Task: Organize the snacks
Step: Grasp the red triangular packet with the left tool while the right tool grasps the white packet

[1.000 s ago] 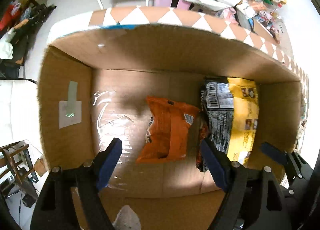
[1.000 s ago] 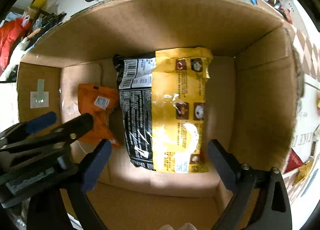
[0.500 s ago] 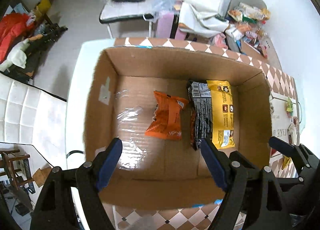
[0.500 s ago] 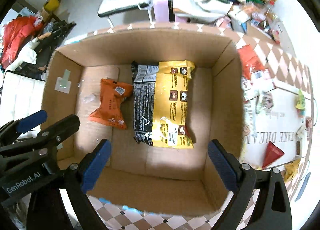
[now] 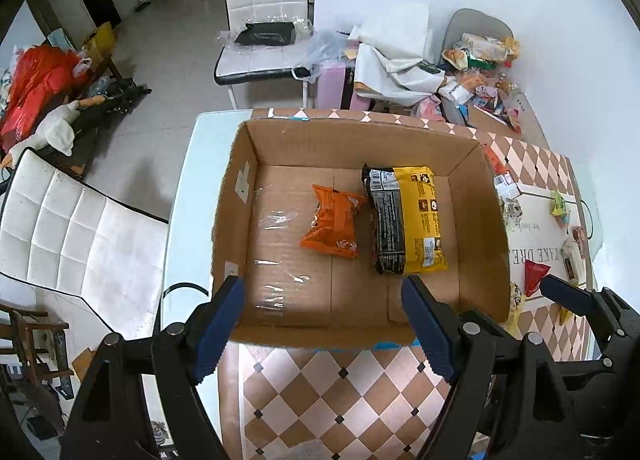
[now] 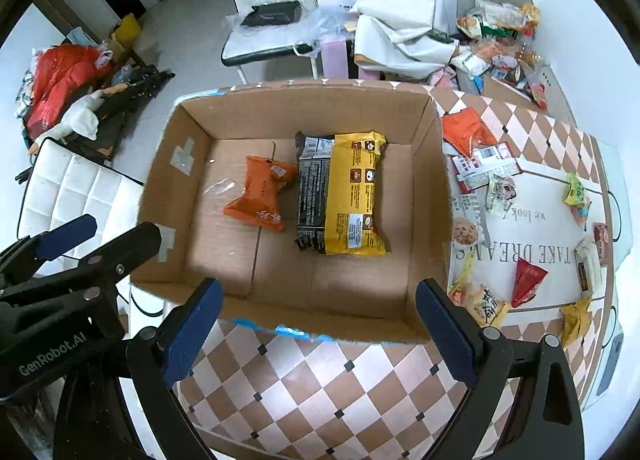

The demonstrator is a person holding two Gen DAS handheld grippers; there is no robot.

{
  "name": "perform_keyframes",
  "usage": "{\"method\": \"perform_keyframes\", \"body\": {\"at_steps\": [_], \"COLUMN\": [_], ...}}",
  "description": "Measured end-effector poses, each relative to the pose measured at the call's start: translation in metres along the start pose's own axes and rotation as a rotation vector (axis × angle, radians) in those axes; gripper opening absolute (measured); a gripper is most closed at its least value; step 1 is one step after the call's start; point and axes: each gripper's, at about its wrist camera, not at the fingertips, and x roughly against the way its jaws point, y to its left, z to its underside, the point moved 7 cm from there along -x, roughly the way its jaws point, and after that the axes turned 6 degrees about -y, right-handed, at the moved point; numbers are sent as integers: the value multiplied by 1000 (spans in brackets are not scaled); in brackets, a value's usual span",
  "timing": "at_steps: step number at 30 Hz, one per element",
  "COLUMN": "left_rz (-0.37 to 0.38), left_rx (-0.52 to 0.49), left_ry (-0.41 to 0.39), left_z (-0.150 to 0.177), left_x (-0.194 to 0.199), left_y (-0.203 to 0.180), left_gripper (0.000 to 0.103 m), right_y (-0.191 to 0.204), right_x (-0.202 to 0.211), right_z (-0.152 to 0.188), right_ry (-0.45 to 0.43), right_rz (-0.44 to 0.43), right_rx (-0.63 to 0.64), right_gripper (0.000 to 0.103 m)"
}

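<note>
Snacks in box: orange packet (image 6: 260, 195) and black-and-yellow packet (image 6: 342, 195) lie flat on the floor of the cardboard box (image 6: 426, 195), side by side, edges touching or nearly so; orange one to the left.
Cardboard box: open-topped, on the checked table (image 6: 320, 392), at its far left corner.
Left gripper (image 5: 324, 324): held above the box's near wall, jaws spread, nothing between the blue pads.
Right gripper (image 6: 320, 326): held above the box's near wall, jaws spread wide, nothing held.
Loose snacks: red-orange packet (image 6: 464, 129) just beside the box's right wall; red triangular packet (image 6: 526, 280) and small yellow packets (image 6: 486, 306) scattered toward the table's right edge.
Beyond the table: white chairs (image 5: 264, 15), floor clutter.
</note>
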Motion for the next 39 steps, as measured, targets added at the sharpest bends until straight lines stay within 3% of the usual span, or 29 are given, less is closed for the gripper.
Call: {"method": "perform_keyframes", "body": {"at_steps": [7, 8, 10, 15, 19, 24, 30, 35, 39], "left_rz": [-4, -8, -4, 33, 83, 155, 185, 176, 166], "left_rx": [-20, -32, -48, -82, -112, -161, -205, -200, -181], "left_ry": [-38, -48, -66, -83, -56, 48, 245, 388, 457], "left_z": [1, 0, -3, -13, -15, 1, 43, 72, 91], "left_x": [22, 24, 27, 24, 14, -24, -105, -167, -199], "left_y": [-21, -29, -43, -101, -165, -259, -349, -385, -395], "left_gripper": [80, 81, 94, 101, 101, 101, 100, 98, 97], "right_y": [-3, -7, -17, -74, -158, -278, -429, -505, -531], "right_x": [24, 27, 29, 44, 59, 60, 19, -26, -61], "right_z": [8, 9, 11, 12, 14, 21, 42, 53, 61], "right_ry": [2, 8, 11, 3, -1, 22, 149, 232, 283], "right_rz": [-72, -92, -115, -116, -85, 27, 136, 156, 159], "right_rx": [-13, -19, -36, -105, -194, -260, -306, -319, -308], "right_gripper": [99, 99, 99, 99, 100, 100, 100, 100, 100]}}
